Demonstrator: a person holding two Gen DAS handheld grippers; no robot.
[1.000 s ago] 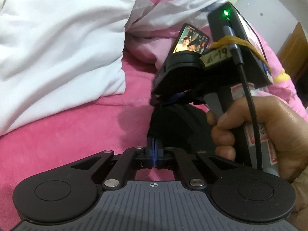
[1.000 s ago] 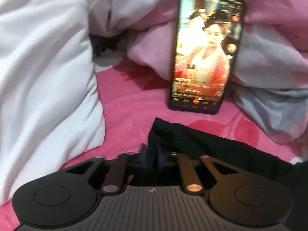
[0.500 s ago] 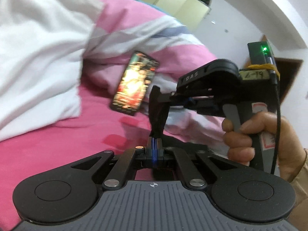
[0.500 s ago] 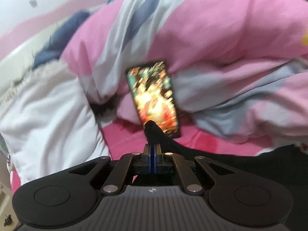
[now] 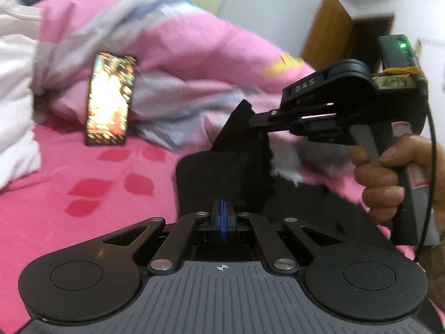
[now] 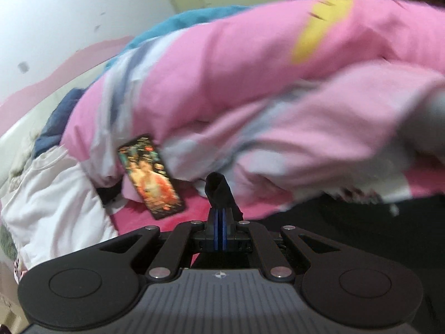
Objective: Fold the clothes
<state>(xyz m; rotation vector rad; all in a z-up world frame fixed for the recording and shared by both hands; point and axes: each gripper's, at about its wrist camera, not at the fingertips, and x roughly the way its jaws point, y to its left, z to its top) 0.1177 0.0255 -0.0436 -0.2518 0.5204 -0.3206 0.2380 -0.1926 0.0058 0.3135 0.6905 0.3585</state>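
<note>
Cloth: I see one black cloth (image 5: 222, 172), lifted off the pink bed (image 5: 83, 200). It hangs mostly up and down, with one corner pointing up.
Left hand-held gripper (image 5: 222, 217): my fingers are pinched tight on the low edge of the cloth.
Right hand-held gripper (image 6: 219, 222): clamped on a top corner of the cloth; a hand (image 5: 389, 178) holds it.
Phone (image 5: 109, 98): one, lit, leaning on one pink quilt (image 5: 194, 55).
Other: one white cloth (image 6: 50, 194) at the left.

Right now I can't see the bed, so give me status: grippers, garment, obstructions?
Left gripper shut on black garment. Right gripper shut on it too, lifted off pink sheet. Phone propped on the quilt ahead, apart.
</note>
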